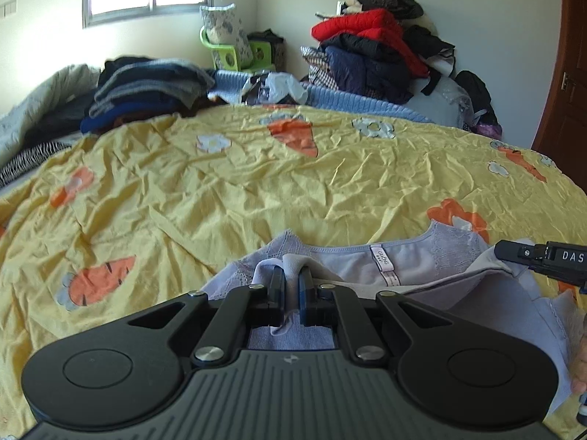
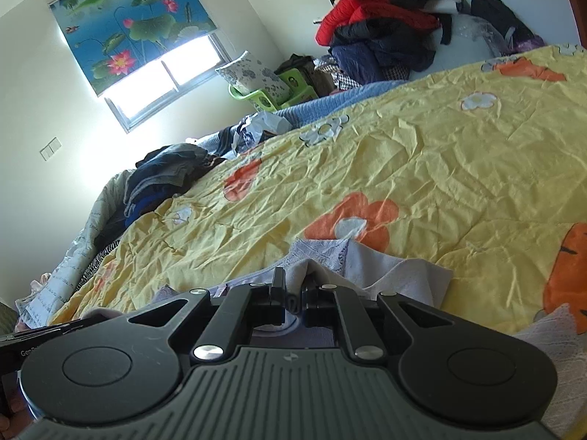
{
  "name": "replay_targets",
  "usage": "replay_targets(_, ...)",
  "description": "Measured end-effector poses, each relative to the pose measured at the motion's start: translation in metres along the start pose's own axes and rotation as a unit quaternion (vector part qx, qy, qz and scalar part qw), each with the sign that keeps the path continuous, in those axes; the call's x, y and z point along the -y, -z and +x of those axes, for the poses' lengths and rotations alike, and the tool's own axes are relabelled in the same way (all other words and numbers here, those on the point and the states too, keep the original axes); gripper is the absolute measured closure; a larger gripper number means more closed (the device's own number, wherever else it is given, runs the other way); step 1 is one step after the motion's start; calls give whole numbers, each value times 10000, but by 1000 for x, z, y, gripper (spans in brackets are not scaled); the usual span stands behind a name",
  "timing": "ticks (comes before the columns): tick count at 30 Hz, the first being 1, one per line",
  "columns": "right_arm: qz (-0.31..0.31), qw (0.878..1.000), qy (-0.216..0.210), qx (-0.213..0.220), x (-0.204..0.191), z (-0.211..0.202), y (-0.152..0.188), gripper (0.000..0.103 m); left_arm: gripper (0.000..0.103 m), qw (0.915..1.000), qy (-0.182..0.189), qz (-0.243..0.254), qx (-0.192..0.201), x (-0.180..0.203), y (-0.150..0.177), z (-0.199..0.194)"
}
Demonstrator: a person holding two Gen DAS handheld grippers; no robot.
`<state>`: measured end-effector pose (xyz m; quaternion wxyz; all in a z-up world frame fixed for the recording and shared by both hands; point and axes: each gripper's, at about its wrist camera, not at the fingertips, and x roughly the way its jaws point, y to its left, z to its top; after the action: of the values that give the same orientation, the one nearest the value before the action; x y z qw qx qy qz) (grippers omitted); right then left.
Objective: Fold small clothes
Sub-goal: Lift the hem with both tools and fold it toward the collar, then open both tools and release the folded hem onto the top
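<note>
Lilac underwear (image 1: pixel 403 260) with illegible white label (image 1: pixel 383 262), pinched in both left hand-held gripper (image 1: pixel 291 286) and right hand-held gripper (image 2: pixel 293 289).

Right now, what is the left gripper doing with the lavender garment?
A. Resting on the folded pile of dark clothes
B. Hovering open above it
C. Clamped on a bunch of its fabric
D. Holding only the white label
C. In the left wrist view the left gripper has its fingers closed with a bunch of the lavender garment pinched between them; the white label lies free.
</note>
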<state>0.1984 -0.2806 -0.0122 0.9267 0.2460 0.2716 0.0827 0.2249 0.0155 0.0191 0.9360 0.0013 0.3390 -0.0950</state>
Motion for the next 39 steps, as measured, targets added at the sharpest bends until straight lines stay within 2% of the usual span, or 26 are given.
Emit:
replay_targets(6,333,9993,51,-162,9,20,-2,86,94,9972,235,-650,-286,-23,-14,20)
replay_targets(8,397,9990,77,-180,12,24,-2,81,94,9957,280,-812,-345,-29,-18,25)
replay_targets(10,434,9988,148,-172,13,28,-3,66,93,9945,243,-934,-396,-35,-22,30)
replay_targets(15,464,9986,228,-75,14,34,-9,57,91,9917,175,-1204,-406,-48,-27,34)
replay_targets(18,510,9982,208,216,15,26,-13,48,89,9906,23,-1330,-325,-56,-28,31)
replay_targets(19,500,9979,228,347,15,22,-14,47,84,9900,-42,-1384,-284,-59,-28,30)
replay_targets(20,467,9977,245,437,14,18,-15,47,72,9892,-115,-1441,-247,-63,-29,29)
replay_targets(21,397,9978,226,478,13,14,-16,47,66,9880,-192,-1520,-205,-67,-29,27)
replay_targets(22,294,9984,163,451,10,11,-17,48,51,9863,-272,-1620,-130,-71,-29,24)
replay_targets(23,111,9994,47,339,6,10,-17,48,44,9851,-325,-1688,-50,-74,-29,21)
replay_targets(24,-130,9997,-91,158,-1,12,-16,48,44,9842,-364,-1732,29,-76,-28,17)
replay_targets(26,-628,9970,-383,-256,-17,17,-11,48,44,9857,-285,-1657,95,-74,-29,10)
replay_targets(28,-1104,9882,-718,-784,-36,26,-3,47,44,9899,-53,-1411,124,-65,-28,3)
replay_targets(32,-1650,9701,-964,-1499,-65,52,15,49,44,9962,482,-709,-132,-34,-20,2)
replay_targets(35,-1779,9697,-866,-1430,-75,66,18,50,44,9957,770,-383,-335,-12,-10,8)
replay_targets(36,-1754,9725,-777,-1320,-77,71,15,53,44,9959,761,-316,-383,-7,-7,12)
replay_targets(39,-1728,9795,-334,-977,-75,82,6,53,44,9966,552,-293,-541,-2,0,25)
